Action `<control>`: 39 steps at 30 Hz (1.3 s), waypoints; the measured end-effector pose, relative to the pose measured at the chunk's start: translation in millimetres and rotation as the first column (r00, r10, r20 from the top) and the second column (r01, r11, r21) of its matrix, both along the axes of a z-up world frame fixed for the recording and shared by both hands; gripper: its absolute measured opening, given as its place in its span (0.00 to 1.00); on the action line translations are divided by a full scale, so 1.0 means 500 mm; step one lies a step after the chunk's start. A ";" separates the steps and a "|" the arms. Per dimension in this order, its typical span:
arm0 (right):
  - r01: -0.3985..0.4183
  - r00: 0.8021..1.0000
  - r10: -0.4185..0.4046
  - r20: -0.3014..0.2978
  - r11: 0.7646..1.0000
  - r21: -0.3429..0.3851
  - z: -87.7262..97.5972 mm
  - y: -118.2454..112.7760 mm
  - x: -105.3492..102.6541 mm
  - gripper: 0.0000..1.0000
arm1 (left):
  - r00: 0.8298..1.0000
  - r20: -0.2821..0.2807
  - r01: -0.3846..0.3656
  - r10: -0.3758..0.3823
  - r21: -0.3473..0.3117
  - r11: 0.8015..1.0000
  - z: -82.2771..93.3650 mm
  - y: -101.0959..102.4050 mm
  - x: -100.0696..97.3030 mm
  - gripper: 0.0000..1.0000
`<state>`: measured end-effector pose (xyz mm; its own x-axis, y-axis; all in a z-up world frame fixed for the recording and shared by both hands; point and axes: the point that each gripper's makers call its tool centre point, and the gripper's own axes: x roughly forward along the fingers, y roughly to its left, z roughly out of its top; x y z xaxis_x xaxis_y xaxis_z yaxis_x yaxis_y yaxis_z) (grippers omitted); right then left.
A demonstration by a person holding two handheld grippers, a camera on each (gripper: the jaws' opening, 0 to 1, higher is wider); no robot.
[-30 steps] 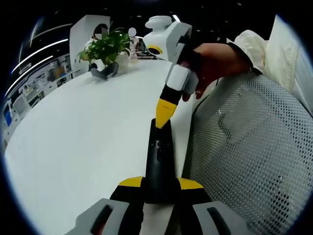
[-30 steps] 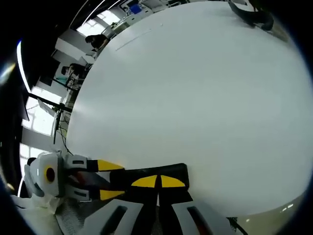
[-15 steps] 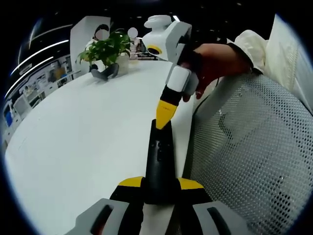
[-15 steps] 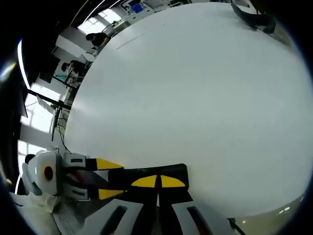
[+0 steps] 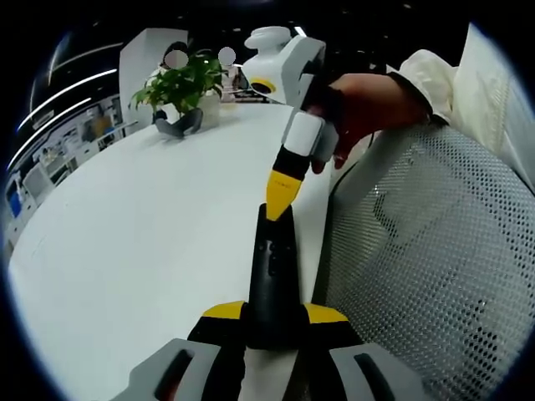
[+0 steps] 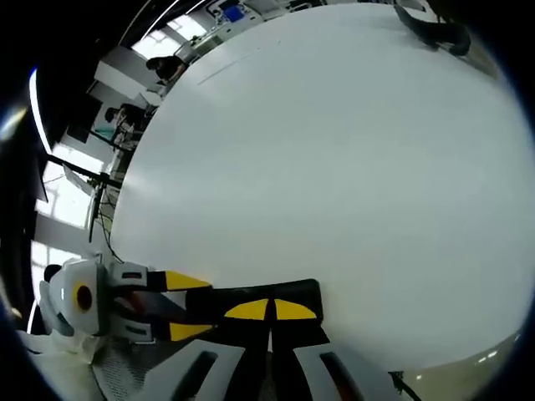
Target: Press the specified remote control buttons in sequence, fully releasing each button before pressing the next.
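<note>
One potted plant [image 5: 180,83] (leafy), left gripper [image 5: 273,313] clamping remote [image 5: 273,276]

Bright, even overhead lighting; soft sheen across the white tabletop [image 6: 334,167], only faint shadows. Blown-out windows [image 6: 50,209] at one edge, ceiling strips [image 5: 71,79] glaring against dark surroundings. Strong fisheye bending near the edges. Slight softness far off; foreground sharp.

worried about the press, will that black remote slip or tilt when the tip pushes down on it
Probably not much: the remote looks rigid and slim, and the left gripper clamps its near end. The far end, under the right gripper, might dip a little.
</note>
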<state>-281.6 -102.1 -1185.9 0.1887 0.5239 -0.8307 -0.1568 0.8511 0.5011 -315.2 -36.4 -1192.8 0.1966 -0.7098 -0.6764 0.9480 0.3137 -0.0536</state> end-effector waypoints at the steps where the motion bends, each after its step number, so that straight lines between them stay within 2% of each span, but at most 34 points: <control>1: 0.000 1.000 0.000 0.000 1.000 0.000 0.000 0.000 0.000 0.00 | 1.000 0.000 0.000 0.000 0.000 1.000 0.000 0.000 0.000 0.25; 17: -0.026 1.000 0.026 0.017 1.000 -0.015 0.005 0.003 0.000 0.00 | 1.000 0.002 0.005 -0.005 0.001 1.000 0.000 -0.001 -0.001 0.25; 21: -0.015 0.999 0.014 0.041 1.000 0.010 0.015 0.004 0.008 0.00 | 1.000 0.002 0.007 -0.007 0.002 1.000 0.000 -0.002 -0.001 0.25; 25: -0.018 0.999 0.017 0.028 0.999 0.047 0.017 0.016 0.005 0.00 | 1.000 0.001 0.028 -0.028 -0.006 1.000 0.000 -0.010 -0.008 0.24; 32: -0.079 0.997 0.078 0.019 0.997 0.014 0.005 0.026 -0.009 0.00 | 1.000 0.002 0.028 -0.028 -0.002 1.000 0.000 -0.009 -0.007 0.25; 34: -0.106 0.994 0.107 0.014 0.994 -0.036 -0.005 0.017 -0.013 0.00 | 1.000 0.002 0.027 -0.027 -0.002 1.000 0.000 -0.009 -0.007 0.25; 35: -0.096 0.995 0.096 0.023 0.995 -0.016 0.001 0.024 -0.010 0.00 | 1.000 0.002 0.027 -0.027 -0.003 1.000 0.000 -0.010 -0.007 0.25; 39: -0.097 0.995 0.097 0.022 0.995 -0.022 -0.001 0.019 -0.010 0.00 | 1.000 0.003 0.026 -0.026 -0.003 1.000 0.000 -0.010 -0.007 0.25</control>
<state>-286.6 -92.8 -1186.2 0.1571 0.5235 -0.8374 -0.2506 0.8413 0.4789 -318.4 -41.4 -1192.8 0.1799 -0.7169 -0.6736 0.9560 0.2886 -0.0518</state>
